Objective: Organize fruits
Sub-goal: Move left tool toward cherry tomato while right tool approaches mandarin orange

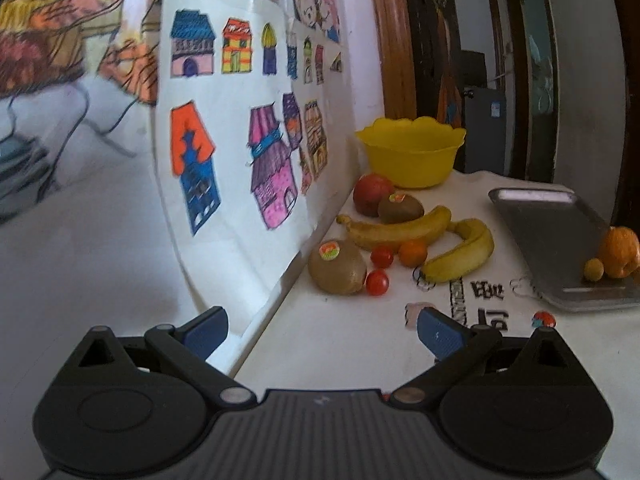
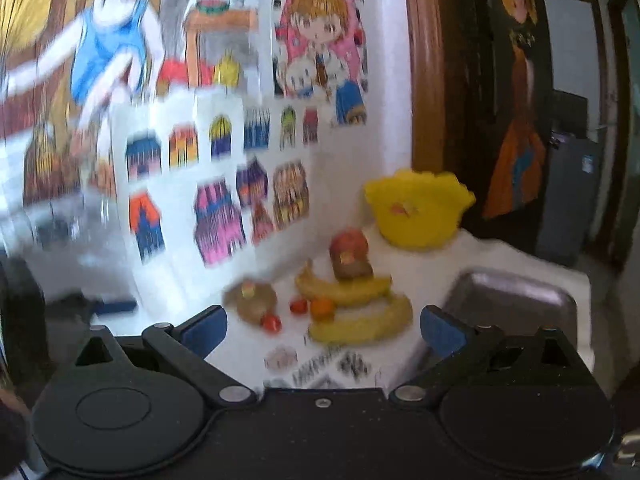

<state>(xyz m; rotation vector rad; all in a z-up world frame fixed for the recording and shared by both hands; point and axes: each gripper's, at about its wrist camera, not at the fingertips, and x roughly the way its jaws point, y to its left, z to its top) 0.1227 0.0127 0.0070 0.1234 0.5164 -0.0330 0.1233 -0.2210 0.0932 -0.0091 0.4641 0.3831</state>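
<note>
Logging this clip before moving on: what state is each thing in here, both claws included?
Left claw: open, holding nothing.
Right claw: open, holding nothing.
Yellow bowl: upright; inside hidden.
Metal tray: holds an orange fruit and a small yellow one.
Bananas: loose on the table, unpeeled.
Kiwis: whole, stickers on.
Apple: whole, beside the bowl.

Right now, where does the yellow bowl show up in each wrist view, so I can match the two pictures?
Left wrist: yellow bowl sits right of centre, upper middle, at the table's far end by the wall.
Right wrist: yellow bowl sits right of centre, mid-height, blurred.
Shared landmark: the red apple lies just in front of it, toward its left.
</note>
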